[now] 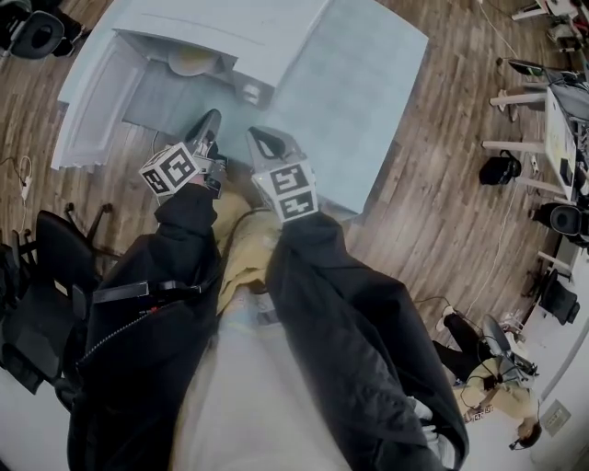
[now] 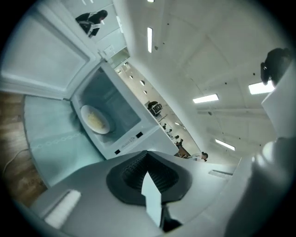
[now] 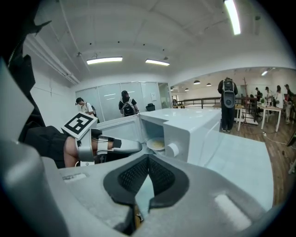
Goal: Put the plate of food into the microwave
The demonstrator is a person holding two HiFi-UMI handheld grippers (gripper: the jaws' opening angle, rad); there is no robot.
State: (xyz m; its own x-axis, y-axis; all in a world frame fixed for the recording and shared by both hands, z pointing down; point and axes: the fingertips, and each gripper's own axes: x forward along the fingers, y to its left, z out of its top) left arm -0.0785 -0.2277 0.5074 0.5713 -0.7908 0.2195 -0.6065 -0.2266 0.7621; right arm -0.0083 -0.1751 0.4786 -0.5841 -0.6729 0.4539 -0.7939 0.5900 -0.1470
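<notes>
Wood-plank floor (image 1: 442, 212) is surrounding a pale blue bench (image 1: 368, 83), on which a white microwave (image 1: 230, 28) is standing with its door (image 1: 87, 110) swung wide open to the person's left. The plate of food (image 1: 193, 61) is lying flat inside the open cavity, carrying a yellowish portion and touching neither gripper.

The left gripper (image 1: 210, 118) is hovering just in front of the cavity opening, its jaws pressed together with nothing between them. The right gripper (image 1: 256, 136) is hanging just beside it, in front of the microwave's control-panel side, jaws likewise closed on nothing. Both grippers are showing their marker cubes (image 1: 173, 170) toward the head camera, and black sleeves (image 1: 175, 239) are reaching down to them.

Seen from the right gripper, the left gripper is pointing its tip at the opening, with the plate lying beyond it in the cavity. A black chair (image 1: 46, 267) is standing on the floor at the person's left, and people with backpacks (image 3: 126, 104) are standing in the background of the bright room
</notes>
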